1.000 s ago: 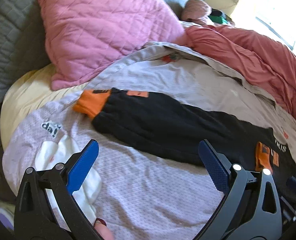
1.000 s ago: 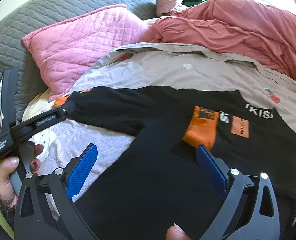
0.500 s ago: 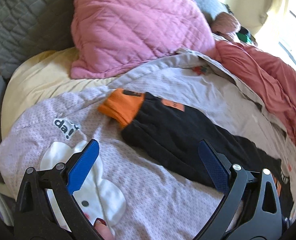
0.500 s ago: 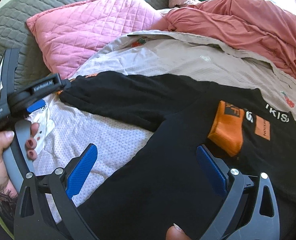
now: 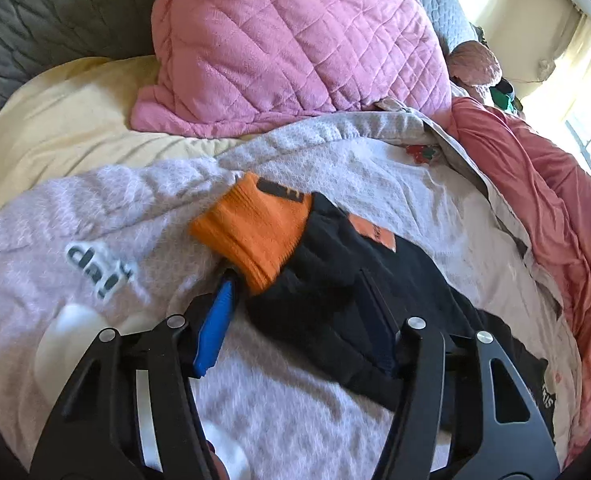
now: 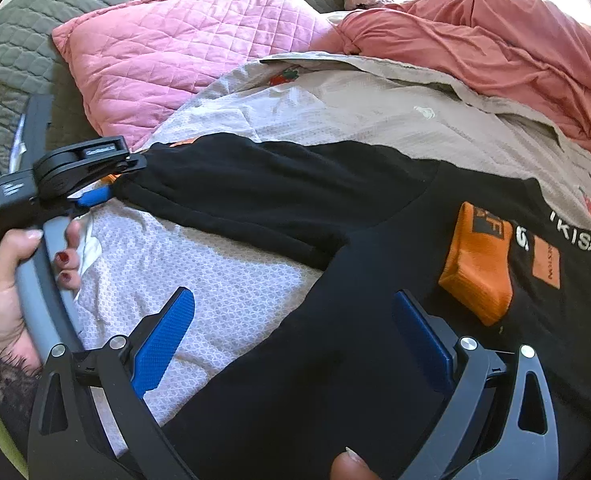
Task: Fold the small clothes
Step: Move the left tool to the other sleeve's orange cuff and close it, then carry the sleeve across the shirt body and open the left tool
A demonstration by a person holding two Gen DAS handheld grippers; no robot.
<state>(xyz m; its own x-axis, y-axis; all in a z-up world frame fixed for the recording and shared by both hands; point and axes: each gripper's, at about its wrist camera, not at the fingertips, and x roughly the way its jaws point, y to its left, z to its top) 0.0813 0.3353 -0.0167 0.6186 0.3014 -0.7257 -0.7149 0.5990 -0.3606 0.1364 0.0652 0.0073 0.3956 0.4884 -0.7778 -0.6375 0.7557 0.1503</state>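
- The black sweatshirt (image 6: 335, 340) lies spread flat on a pale patterned blanket (image 6: 199, 276) on the bed; one long sleeve (image 6: 263, 196) stretches out toward the pillow end.
- That sleeve ends in an orange cuff (image 5: 255, 228). The other sleeve is folded over the body, and its orange cuff (image 6: 479, 264) rests on the chest beside white lettering and an orange patch (image 6: 546, 258).
- The left gripper (image 5: 299, 316) is at the outstretched sleeve just behind its cuff, fingers spread to either side of the fabric. One blue pad (image 5: 215, 328) is beside the cuff; the other is dark against the sleeve. Whether they are pressing the cloth I cannot tell.
- The right gripper (image 6: 291, 340) hovers over the lower part of the sweatshirt with its fingers released and well apart, nothing between them.
- From the right wrist view, the left hand (image 6: 11, 288), with red-painted nails, grips the grey handle of the left tool.
- The blanket carries a dark printed word (image 5: 99, 268) and a white shape near the left gripper, and a small strawberry motif (image 6: 285, 76) farther up.
- A pink quilted pillow (image 5: 295, 44) lies at the head of the bed, on a cream sheet (image 5: 67, 120) and against a grey quilted cover (image 6: 27, 56).
- A salmon-red duvet (image 6: 495, 44) is bunched along the far side, with bright window light beyond it.
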